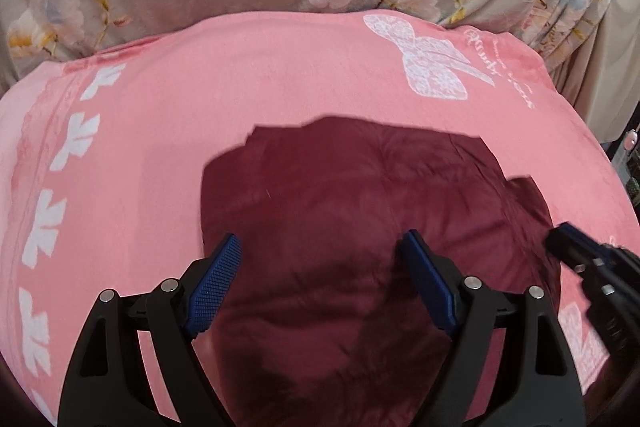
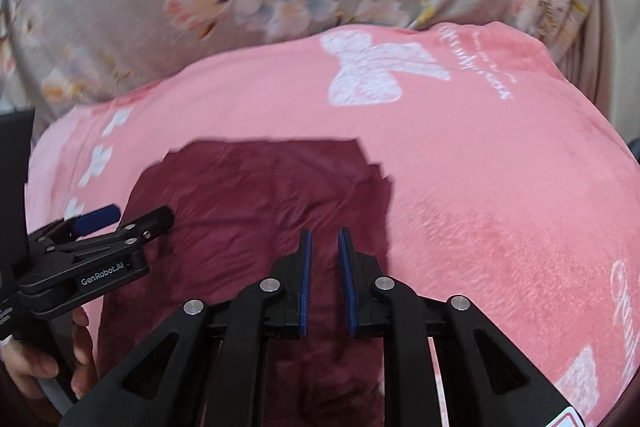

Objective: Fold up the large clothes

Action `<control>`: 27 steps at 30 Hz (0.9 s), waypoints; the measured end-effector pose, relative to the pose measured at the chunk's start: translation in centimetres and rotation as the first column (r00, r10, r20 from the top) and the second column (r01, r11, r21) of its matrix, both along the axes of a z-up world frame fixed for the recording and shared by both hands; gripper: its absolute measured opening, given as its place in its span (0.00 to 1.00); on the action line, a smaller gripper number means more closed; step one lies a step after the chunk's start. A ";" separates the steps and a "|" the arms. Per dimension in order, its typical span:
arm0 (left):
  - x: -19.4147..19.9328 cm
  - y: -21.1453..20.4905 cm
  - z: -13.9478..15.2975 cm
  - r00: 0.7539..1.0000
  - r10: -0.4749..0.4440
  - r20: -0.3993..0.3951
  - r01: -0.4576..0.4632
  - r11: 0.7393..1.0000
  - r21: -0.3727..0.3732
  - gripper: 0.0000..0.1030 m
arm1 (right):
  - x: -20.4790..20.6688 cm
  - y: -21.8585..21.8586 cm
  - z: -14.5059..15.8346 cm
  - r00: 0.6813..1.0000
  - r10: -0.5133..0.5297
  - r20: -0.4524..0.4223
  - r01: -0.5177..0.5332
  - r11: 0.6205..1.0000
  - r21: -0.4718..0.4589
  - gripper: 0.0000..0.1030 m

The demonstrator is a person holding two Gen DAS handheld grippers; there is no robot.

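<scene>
Maroon garment (image 1: 360, 211) lies folded on the pink blanket (image 1: 280, 75) as my left gripper (image 1: 320, 279) hangs spread wide, right gripper (image 2: 324, 283) barely parted, both empty.

Black claws (image 2: 324, 247), blue ribbed pads (image 1: 214, 285), silver pivot screws, "GenRobot.AI" lettering
</scene>
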State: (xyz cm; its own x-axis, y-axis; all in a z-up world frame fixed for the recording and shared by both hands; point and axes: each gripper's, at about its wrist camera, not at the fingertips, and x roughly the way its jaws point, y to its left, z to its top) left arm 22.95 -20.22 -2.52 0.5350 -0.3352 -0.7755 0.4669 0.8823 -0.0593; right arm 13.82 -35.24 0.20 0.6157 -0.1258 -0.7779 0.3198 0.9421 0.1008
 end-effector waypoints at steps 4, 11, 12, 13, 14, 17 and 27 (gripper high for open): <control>-1.1 -0.6 -1.4 0.999 0.000 0.043 -0.003 0.998 0.069 0.78 | -0.1 0.8 -2.1 0.999 0.013 -0.042 -0.014 1.000 -0.028 0.14; -1.0 -0.8 -2.7 0.999 0.014 0.049 -0.018 0.997 0.076 0.85 | -0.9 0.0 -3.8 0.999 0.017 -0.031 -0.017 1.000 0.021 0.12; -0.9 -0.7 -2.8 0.999 0.016 0.049 -0.020 0.997 0.074 0.86 | -1.0 -0.1 -3.9 1.000 0.016 -0.026 -0.016 1.000 0.026 0.12; -0.9 -0.7 -2.9 0.999 0.017 0.051 -0.021 0.997 0.073 0.87 | -1.1 0.0 -4.1 1.000 0.016 -0.021 -0.015 1.000 0.026 0.12; -1.0 -0.7 -3.0 0.998 0.018 0.056 -0.022 0.997 0.075 0.87 | -1.1 0.0 -4.2 1.000 0.015 -0.017 -0.014 1.000 0.022 0.11; -1.2 -1.0 -3.2 0.996 0.022 0.081 -0.029 0.996 0.086 0.88 | -1.1 0.3 -4.5 1.000 0.013 -0.008 -0.013 1.000 0.009 0.11; -1.5 -1.3 -3.7 0.993 0.018 0.115 -0.029 0.995 0.098 0.89 | -1.6 -0.2 -3.9 1.000 -0.011 -0.023 0.012 0.999 0.031 0.10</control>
